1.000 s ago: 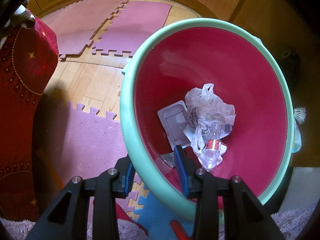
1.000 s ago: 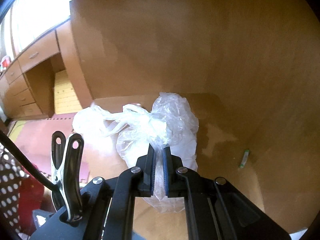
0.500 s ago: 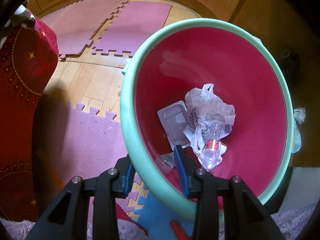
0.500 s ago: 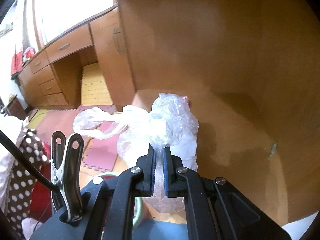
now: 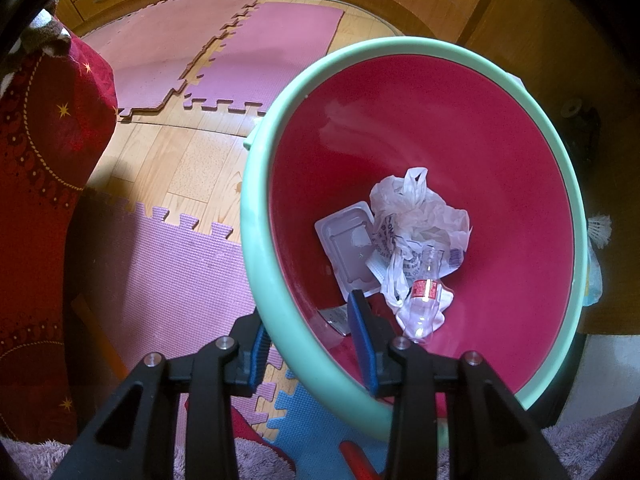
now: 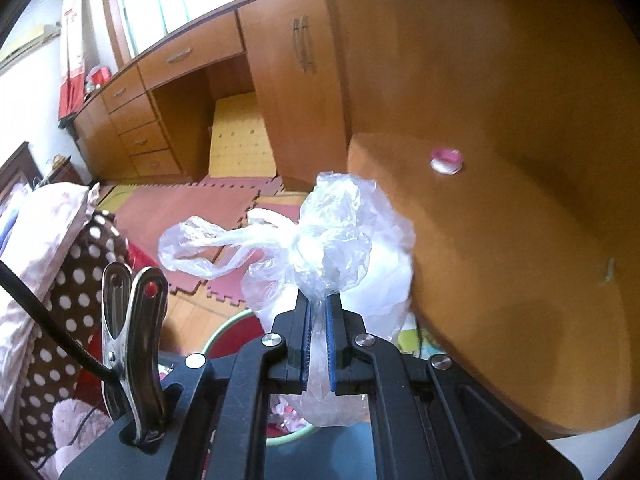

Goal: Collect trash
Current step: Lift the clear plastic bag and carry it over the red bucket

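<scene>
My left gripper (image 5: 310, 338) points down and is shut on the mint-green rim (image 5: 256, 264) of a red bin, one pad outside, one inside. At the bin's bottom lie a crumpled white bag (image 5: 416, 216), a white plastic tray (image 5: 346, 246) and a clear bottle with a red label (image 5: 422, 298). In the right wrist view my right gripper (image 6: 319, 312) is shut on a crumpled clear plastic bag (image 6: 340, 240), held in the air beside a wooden table edge. A sliver of the bin's green rim (image 6: 224, 330) shows below the bag.
Pink and purple foam mats (image 5: 168, 272) cover parts of the wood floor. A red patterned cloth (image 5: 36, 168) hangs at the left. A wooden table (image 6: 520, 272) with a small pink-and-white cup (image 6: 446, 161) stands on the right; a desk with drawers (image 6: 160, 96) is behind.
The right gripper has swung leftwards off the table with the clear bag, so the desk, the mats and the bin's rim have come into view. The left gripper and bin have not moved.
</scene>
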A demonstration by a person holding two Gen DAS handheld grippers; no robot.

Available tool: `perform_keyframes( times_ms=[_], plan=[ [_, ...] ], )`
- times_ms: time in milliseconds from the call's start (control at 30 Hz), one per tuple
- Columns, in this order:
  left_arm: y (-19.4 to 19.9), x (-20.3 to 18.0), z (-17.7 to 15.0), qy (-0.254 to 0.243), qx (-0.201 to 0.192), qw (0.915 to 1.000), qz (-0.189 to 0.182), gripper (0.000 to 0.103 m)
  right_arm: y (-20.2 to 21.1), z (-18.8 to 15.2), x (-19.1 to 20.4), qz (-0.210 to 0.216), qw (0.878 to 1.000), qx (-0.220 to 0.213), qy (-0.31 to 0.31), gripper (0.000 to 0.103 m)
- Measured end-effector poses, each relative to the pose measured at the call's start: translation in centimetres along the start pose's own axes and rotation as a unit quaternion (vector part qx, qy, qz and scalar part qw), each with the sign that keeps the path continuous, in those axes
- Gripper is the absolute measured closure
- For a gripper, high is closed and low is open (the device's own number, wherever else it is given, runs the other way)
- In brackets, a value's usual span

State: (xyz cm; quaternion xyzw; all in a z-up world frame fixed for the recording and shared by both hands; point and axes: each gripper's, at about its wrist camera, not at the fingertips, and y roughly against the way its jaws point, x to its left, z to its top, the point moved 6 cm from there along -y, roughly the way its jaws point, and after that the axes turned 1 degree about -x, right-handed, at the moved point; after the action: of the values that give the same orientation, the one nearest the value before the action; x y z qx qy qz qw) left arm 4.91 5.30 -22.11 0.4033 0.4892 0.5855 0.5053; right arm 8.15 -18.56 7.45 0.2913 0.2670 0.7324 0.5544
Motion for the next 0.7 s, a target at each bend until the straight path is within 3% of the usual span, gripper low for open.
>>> perform_keyframes(
  times_ms=[700],
  plan=[
    [0.0, 0.0, 0.0, 0.0, 0.0, 1.0, 0.0, 0.065, -6.6, -6.5, 4.5, 0.042, 0.997, 0.065, 0.01, 0.096]
  ],
)
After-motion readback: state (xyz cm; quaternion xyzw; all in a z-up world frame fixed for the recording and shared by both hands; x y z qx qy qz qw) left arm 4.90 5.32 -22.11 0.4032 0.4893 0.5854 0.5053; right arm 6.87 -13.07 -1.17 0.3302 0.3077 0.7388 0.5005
